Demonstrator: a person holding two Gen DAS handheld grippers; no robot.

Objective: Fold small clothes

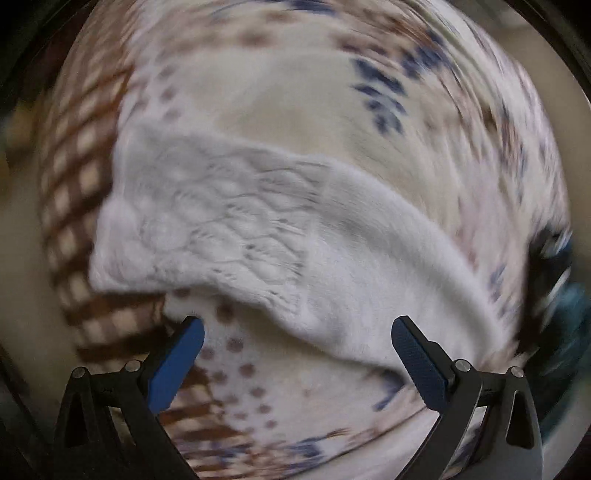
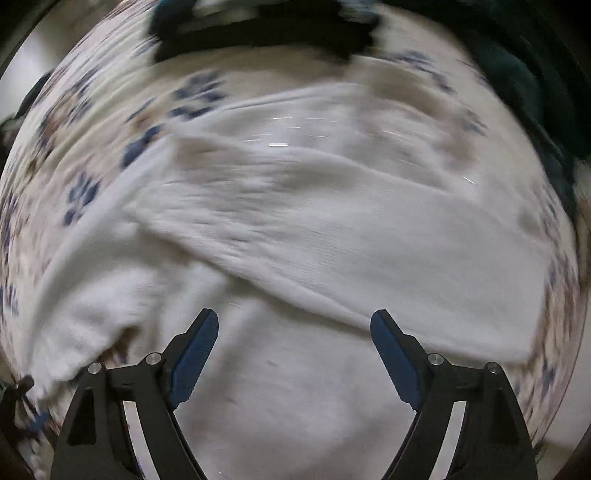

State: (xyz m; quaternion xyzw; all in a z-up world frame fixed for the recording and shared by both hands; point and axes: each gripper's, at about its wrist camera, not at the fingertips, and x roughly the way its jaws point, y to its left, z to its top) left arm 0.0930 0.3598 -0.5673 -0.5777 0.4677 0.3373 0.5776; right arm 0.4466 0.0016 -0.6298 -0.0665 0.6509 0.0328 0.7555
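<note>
Both views are coming out pretty smeared, so fine detail is hard to call. The white knit garment (image 1: 258, 221) is lying draped across a patterned cloth (image 1: 85, 206) that's covering the surface underneath; whether that's a bed or a worktop I can't tell. In the left wrist view the knit is showing a raised cable-like texture on its left part and a smoother, fuzzy stretch toward the right, with a soft rolled edge curving down toward the bottom right. The patterned cloth is showing brown checks on the left, dots near the bottom, and blue flower shapes up top.

The left tongs (image 1: 297, 332) are standing spread wide, blue pads apart, nothing between them, hovering just over the knit's lower edge.

In the right wrist view the garment (image 2: 314, 229) is filling most of the frame, folded over itself with a diagonal edge running down to the right. The right tongs (image 2: 293, 325) are also standing spread with nothing pinched. Something dark (image 2: 258, 29) is sitting along the top edge.
</note>
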